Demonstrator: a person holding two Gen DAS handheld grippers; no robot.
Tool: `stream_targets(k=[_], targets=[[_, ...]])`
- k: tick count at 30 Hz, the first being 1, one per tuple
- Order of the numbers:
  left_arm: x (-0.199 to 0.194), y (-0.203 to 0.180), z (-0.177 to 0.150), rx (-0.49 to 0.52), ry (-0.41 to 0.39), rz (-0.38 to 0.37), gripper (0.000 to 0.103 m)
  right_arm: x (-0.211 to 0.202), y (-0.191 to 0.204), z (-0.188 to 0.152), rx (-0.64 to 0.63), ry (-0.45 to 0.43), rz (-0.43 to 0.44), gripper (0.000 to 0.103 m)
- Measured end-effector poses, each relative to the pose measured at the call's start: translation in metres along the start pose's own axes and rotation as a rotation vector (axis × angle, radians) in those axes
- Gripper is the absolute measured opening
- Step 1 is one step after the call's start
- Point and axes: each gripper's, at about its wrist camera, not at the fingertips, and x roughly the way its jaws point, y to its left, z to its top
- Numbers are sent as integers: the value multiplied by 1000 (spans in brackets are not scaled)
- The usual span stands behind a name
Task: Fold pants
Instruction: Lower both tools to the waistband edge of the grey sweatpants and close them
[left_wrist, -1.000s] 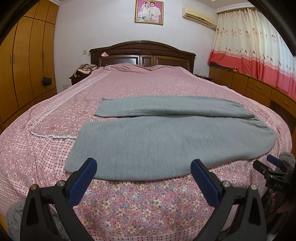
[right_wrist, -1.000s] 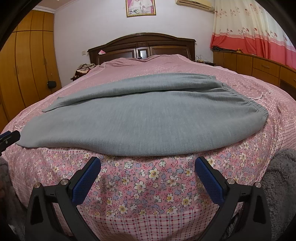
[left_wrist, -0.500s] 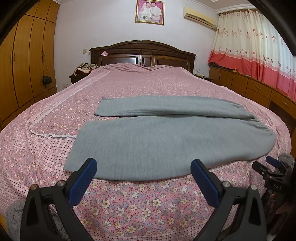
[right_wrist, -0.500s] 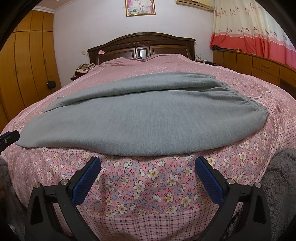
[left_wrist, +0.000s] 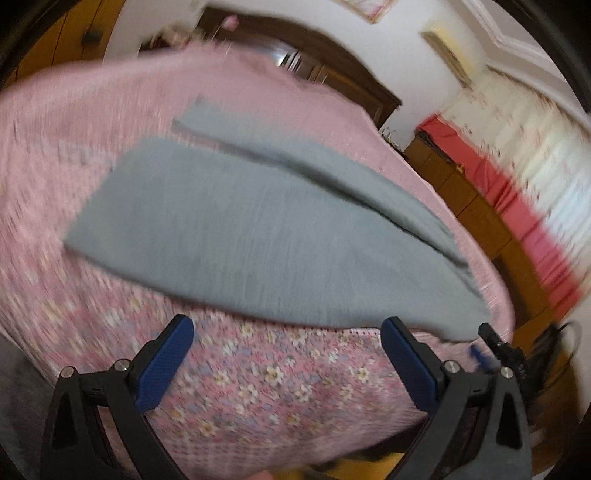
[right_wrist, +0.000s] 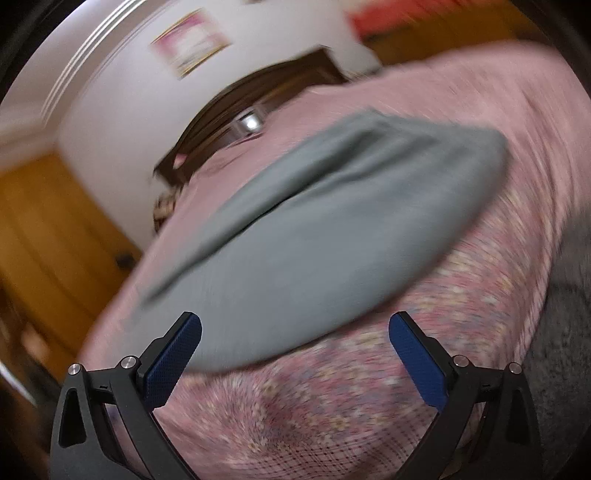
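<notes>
Grey pants (left_wrist: 258, 229) lie flat across the pink flowered bed (left_wrist: 258, 380), legs to the left, waistband to the right. Both views are tilted and motion-blurred. My left gripper (left_wrist: 288, 354) is open over the bed's near edge, just short of the pants' near hem, holding nothing. In the right wrist view the same pants (right_wrist: 314, 243) fill the middle; my right gripper (right_wrist: 295, 347) is open, its left fingertip overlapping the pants' near edge in the image, with nothing between the pads. The right gripper's tip (left_wrist: 498, 347) shows at the pants' waist end.
A dark wooden headboard (left_wrist: 332, 62) stands at the far end. Wooden wardrobe doors (right_wrist: 48, 236) line the left wall, low wooden cabinets (left_wrist: 491, 229) with red and white curtains the right. A grey fuzzy sleeve (right_wrist: 561, 369) shows at the right edge.
Both grippers have swung sharply: the left view now rolls clockwise, the right view counter-clockwise, and both have moved closer to the pants. The pants lie as before. Both grippers stay open.
</notes>
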Motion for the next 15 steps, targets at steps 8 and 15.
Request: stream_targets(k=[8,15], targets=[[-2,28,10,-126,-21,-70,103,-67,-73,87,423,-16,356,103],[-2,65,19,-332,-78,-266,103,-86,-106,136,355,30,239,103]])
